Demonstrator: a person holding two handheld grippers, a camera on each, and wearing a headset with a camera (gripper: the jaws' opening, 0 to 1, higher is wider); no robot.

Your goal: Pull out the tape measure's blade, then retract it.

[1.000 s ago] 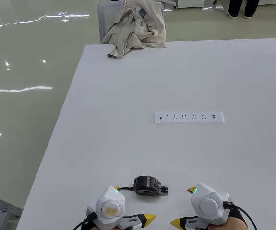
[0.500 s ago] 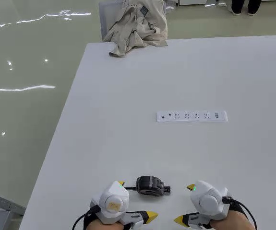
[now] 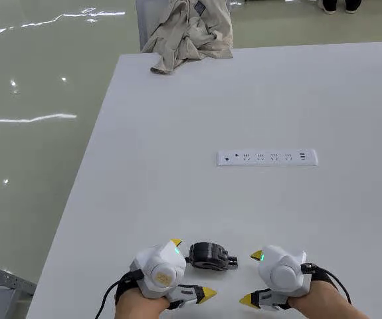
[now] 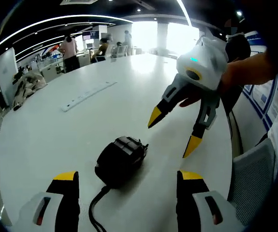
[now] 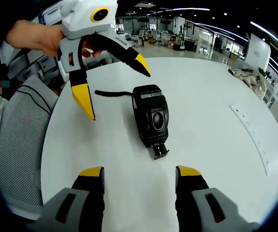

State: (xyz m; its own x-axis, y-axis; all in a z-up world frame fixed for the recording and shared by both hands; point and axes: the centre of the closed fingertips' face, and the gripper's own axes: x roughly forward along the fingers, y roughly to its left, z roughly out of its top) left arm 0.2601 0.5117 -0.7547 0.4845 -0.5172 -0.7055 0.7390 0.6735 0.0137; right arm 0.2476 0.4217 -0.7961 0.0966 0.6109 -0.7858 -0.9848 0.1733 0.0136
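Note:
A black tape measure (image 3: 209, 255) lies on the white table (image 3: 177, 166) near its front edge, blade hook end toward the right, a black strap trailing left. My left gripper (image 3: 192, 268) is open just left of it, its yellow tips on either side of the case in the left gripper view (image 4: 128, 176), not touching the tape measure (image 4: 121, 159). My right gripper (image 3: 250, 278) is open just right of it, facing the hook end (image 5: 140, 171) of the tape measure (image 5: 151, 116). Each gripper sees the other: right gripper (image 4: 173, 131), left gripper (image 5: 113, 82).
A white power strip (image 3: 267, 157) lies mid-table, well beyond the grippers. A beige garment (image 3: 191, 30) hangs over a chair at the far edge. The table's left edge runs close to the left gripper. A mesh chair back (image 5: 20, 145) stands behind the front edge.
Both grippers have moved a little forward, closer to the tape measure's two ends. The tape measure has stayed put; the head camera shifted slightly.

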